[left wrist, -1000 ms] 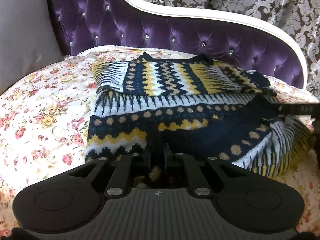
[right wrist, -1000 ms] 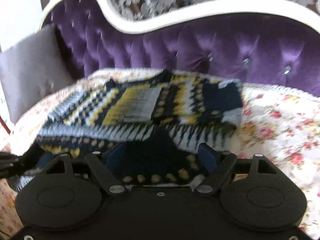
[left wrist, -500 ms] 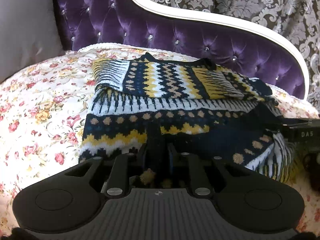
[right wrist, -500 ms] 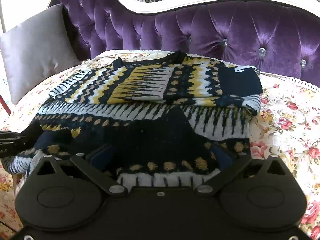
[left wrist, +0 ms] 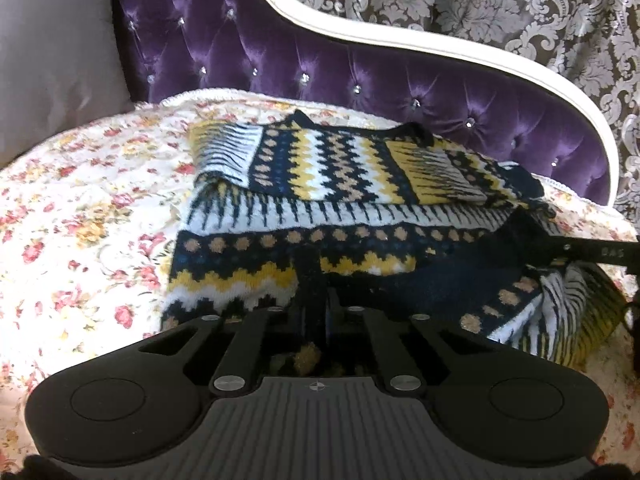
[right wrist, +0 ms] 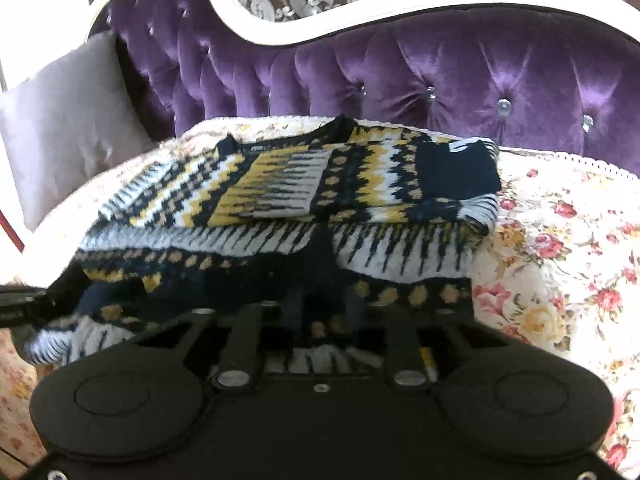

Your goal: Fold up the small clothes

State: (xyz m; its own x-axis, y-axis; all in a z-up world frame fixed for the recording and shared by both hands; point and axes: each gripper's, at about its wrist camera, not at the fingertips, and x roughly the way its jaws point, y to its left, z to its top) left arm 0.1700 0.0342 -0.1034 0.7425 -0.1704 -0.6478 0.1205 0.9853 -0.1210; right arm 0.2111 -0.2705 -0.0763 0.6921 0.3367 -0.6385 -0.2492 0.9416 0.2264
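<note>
With both claws already biting the near hem, your sweater runs crosswise in front of you and the fold goes away from you, toward the headboard.

Nearest you, the left claw (left wrist: 318,312) is pinched together on the dark hem of the sweater (left wrist: 320,184), and the right claw (right wrist: 320,304) has just been closing, with the knit between its jaws and now clamped on the same near edge further along. Each claw shows at the other view's edge, so they sit apart along the hem. From there the sweater lies ahead on the floral bedspread (left wrist: 80,208), long axis left to right, its sleeves already folded across the far half. Beyond it stands the purple tufted headboard (right wrist: 440,72), with a grey pillow (left wrist: 52,52) to the left. Neither hand is nearer, so I judge an even lift and carry away from you.
</note>
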